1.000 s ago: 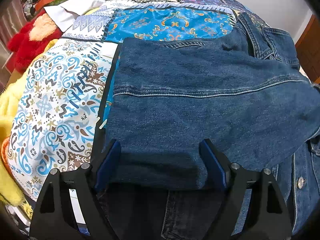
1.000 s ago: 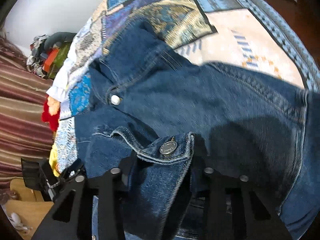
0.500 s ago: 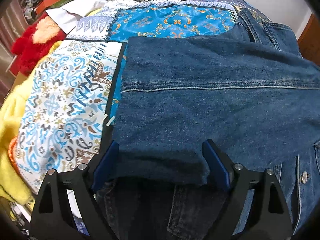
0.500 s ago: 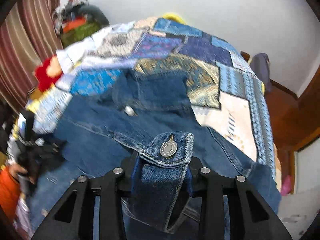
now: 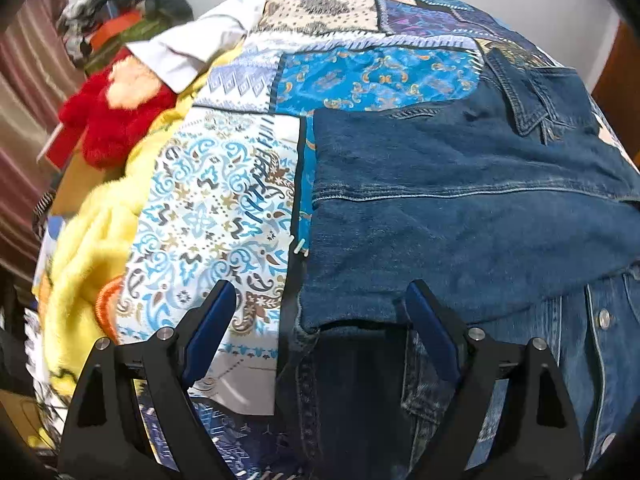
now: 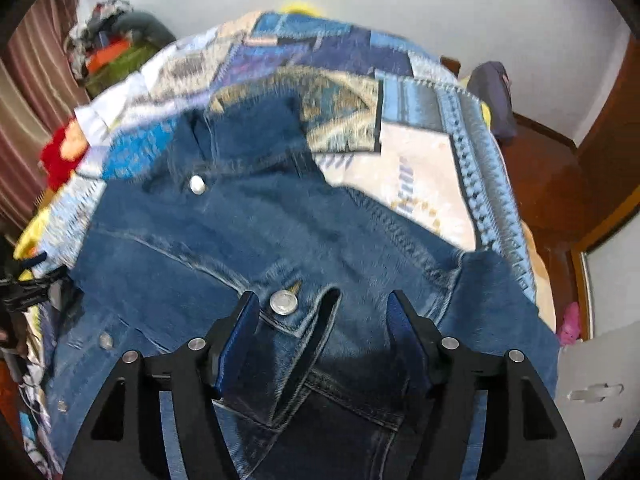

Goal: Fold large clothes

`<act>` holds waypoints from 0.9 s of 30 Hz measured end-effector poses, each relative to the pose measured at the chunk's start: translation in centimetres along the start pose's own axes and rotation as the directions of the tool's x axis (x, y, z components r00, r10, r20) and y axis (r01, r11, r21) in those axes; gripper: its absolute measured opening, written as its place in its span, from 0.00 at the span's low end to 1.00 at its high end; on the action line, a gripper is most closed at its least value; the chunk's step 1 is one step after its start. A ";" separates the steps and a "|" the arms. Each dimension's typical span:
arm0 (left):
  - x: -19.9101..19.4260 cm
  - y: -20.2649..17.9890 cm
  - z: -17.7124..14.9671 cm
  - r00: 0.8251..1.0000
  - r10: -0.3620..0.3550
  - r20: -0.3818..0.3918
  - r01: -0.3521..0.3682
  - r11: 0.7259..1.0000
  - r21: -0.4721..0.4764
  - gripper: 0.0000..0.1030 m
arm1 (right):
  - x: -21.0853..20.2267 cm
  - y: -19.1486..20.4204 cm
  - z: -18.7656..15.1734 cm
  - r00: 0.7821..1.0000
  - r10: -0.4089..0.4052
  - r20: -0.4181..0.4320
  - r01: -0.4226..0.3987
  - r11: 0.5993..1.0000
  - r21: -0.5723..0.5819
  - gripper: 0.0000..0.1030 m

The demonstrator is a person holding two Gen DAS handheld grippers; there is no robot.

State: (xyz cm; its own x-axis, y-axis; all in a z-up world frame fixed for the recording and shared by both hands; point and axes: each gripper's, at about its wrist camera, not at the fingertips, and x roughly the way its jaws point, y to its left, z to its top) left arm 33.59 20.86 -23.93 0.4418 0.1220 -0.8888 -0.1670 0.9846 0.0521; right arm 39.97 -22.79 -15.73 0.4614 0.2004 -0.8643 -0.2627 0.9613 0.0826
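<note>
Two grippers: left gripper [image 5: 316, 312] and right gripper [image 6: 322, 320] both hang with fingers spread wide and nothing between them, above a denim jacket [image 5: 460, 216] on a bed [image 5: 224, 200].

Step in hand: by the look of it, a fold has just been laid and the next grasp is being picked; this is a judgement, not a thing seen.

Left side: the fingers straddle the near left corner of the folded panel, its hem [image 5: 352, 320] just ahead of them and free.

Right side: the fingers frame a buttoned cuff [image 6: 288, 312] lying slack on the body of the jacket.

Doing it well: take each corner by its doubled hem, not by a single layer, so the heavy cloth does not peel apart; lift both ends level and lay the panel edge to edge; press the crease flat before letting go, since stiff denim is likely to spring back.

Risk: the cuff may slide out from under the next fold and bulge.

Jacket: dark blue, pale stitching, metal buttons; sleeve laid straight across the back, collar [image 5: 528, 100] toward the far edge of the bed.

Place: right half of the bed, on a patchwork quilt; a red plush toy [image 5: 108, 116] and a yellow blanket [image 5: 84, 264] crowd the left edge.
</note>
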 end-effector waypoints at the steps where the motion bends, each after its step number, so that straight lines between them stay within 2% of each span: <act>1: 0.4 -0.4 0.0 1.000 -0.008 -0.005 0.008 1.000 -0.003 0.84 | -0.1 0.0 0.0 1.000 0.004 0.005 -0.005 1.000 0.011 0.62; 3: 1.0 -1.6 0.1 1.000 -0.024 -0.015 0.024 1.000 0.010 0.84 | 0.2 0.1 -0.2 1.000 0.007 -0.005 -0.007 1.000 0.024 0.62; 6: 2.1 -4.0 -0.1 0.999 -0.011 -0.032 0.013 0.997 0.070 0.84 | 2.3 0.5 -1.6 0.997 -0.002 -0.078 0.005 1.000 0.030 0.62; 10: 2.1 -6.2 -0.5 0.996 0.087 0.005 -0.087 0.985 0.151 0.84 | 2.2 -0.2 -3.5 0.997 0.014 -0.070 -0.010 0.998 0.061 0.62; 12: 1.4 -6.8 -0.4 0.996 0.094 0.010 -0.094 0.977 0.190 0.84 | 1.4 -0.8 -3.8 0.997 0.044 -0.071 -0.038 0.995 0.092 0.62; 15: -0.4 -7.7 -0.2 0.997 0.071 0.037 -0.077 0.970 0.231 0.84 | -1.1 -2.7 -4.5 0.997 0.077 -0.022 -0.074 0.988 0.138 0.62; 21: -5.6 -12.3 2.0 0.990 -0.023 0.138 -0.019 0.957 0.291 0.84 | -6.2 -7.7 -6.7 0.996 -0.023 0.091 0.003 0.976 0.216 0.64; 25: -7.2 -15.8 4.3 0.980 -0.112 0.164 0.056 0.948 0.314 0.85 | -9.0 -12.0 -9.0 0.985 -0.105 0.136 0.061 0.953 0.295 0.78; 27: -7.5 -17.9 5.0 0.975 -0.162 0.155 0.104 0.939 0.329 0.85 | -9.6 -13.8 -10.1 0.982 -0.124 0.139 0.071 0.939 0.337 0.79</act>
State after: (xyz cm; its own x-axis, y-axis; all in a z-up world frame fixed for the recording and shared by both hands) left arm 37.68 2.91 -15.87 0.5939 -0.0217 -0.8042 0.1795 0.9780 0.1061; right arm 30.60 -39.92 -13.57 0.6035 0.1035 -0.7906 0.0720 0.9804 0.1834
